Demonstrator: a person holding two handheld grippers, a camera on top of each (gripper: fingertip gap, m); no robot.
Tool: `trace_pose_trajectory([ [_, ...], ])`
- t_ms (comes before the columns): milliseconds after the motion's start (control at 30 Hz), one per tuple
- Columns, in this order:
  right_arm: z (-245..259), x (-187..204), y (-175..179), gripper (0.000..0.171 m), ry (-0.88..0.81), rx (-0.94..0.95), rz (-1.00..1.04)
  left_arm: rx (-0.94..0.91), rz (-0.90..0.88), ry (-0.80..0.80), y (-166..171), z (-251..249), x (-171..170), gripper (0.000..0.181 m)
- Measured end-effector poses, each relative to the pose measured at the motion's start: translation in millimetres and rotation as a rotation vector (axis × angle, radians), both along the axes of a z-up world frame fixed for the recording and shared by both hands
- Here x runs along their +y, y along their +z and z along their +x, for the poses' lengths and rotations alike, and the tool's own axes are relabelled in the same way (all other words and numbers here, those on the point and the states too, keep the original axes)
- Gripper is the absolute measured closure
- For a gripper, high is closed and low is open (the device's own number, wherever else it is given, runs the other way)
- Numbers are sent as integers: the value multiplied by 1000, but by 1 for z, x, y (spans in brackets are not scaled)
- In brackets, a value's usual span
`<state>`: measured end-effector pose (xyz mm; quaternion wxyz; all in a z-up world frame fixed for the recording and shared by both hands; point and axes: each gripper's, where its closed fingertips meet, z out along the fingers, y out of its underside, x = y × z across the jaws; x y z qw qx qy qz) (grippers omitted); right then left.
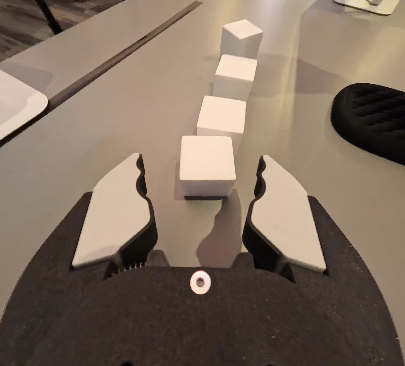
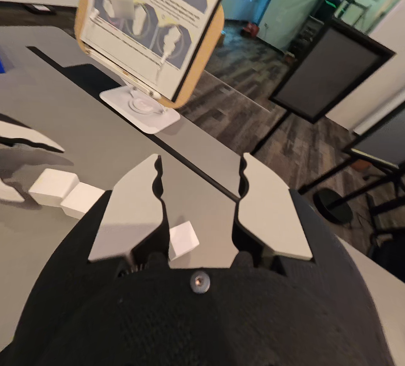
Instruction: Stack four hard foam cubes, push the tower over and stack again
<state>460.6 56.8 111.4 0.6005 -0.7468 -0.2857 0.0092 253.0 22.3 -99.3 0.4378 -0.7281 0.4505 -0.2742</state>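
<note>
Cubes, four white foam ones, lay in a loose row on the grey table point(image 1: 109, 114), the nearest cube point(image 1: 207, 163) just ahead of the left gripper point(image 1: 201, 162), both grippers' jaws apart and empty, so restacking seemingly awaited closing on it squarely.

We held our left gripper point(image 1: 201, 158) low and level, its jaws spread wide with nothing between them. Our right gripper point(image 2: 200, 157) was tilted, jaws likewise parted and empty.
</note>
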Motion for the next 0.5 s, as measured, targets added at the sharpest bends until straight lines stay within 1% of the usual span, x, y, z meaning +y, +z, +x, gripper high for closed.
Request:
trace_pose_trajectory([
  [67,4,7,-23,99,-43,-20,-69,4,-36,15,-7,5,-2,83],
  [100,2,9,-39,98,-12,-44,-99,7,-45,12,-9,7,-3,83],
  [167,-3,6,-77,98,116,-98,-128,34,-45,-15,-16,10,-6,84],
  [233,8,1,-120,98,166,-106,-201,61,-51,-23,-21,10,-7,86],
  [300,20,-3,-153,99,200,-18,-243,66,-52,-35,-23,11,-8,93],
  [367,25,-5,-171,99,238,120,-245,85,-32,-24,-25,8,-5,102],
  [433,34,-3,-191,99,229,124,-278,96,-9,-7,-25,2,1,115],
  [500,42,3,-203,98,205,110,-300,74,-24,-20,-23,-2,2,125],
])
